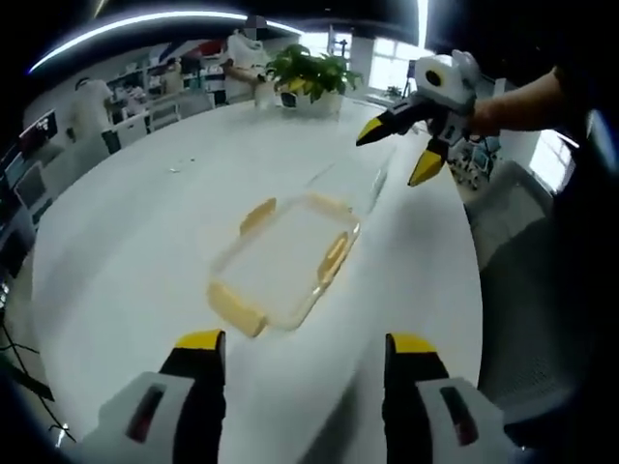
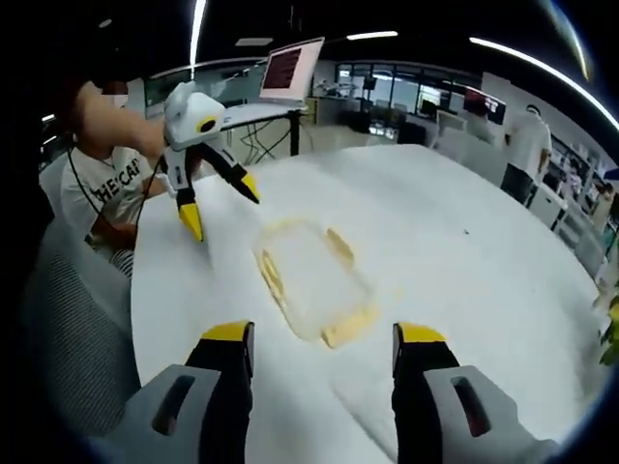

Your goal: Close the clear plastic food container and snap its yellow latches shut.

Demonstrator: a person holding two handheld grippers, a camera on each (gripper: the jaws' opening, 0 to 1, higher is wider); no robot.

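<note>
A clear plastic food container (image 1: 285,261) with yellow latches (image 1: 327,261) on its sides lies on the white table (image 1: 126,232), blurred by motion. A clear part (image 1: 353,179) reaches beyond its far end; I cannot tell whether it is the lid or the base. My left gripper (image 1: 307,343) hovers open just short of the container's near end. My right gripper (image 1: 397,155), held in a hand, hangs open above the far end. From the other side, the container (image 2: 309,280) lies between my open right gripper (image 2: 324,333) and the open left gripper (image 2: 221,205).
A potted plant (image 1: 309,72) stands at the table's far end. A laptop (image 2: 290,68) sits on a raised stand beyond the table. A grey chair (image 2: 68,329) and a person in a white T-shirt (image 2: 102,184) are at the table's edge. People stand in the background.
</note>
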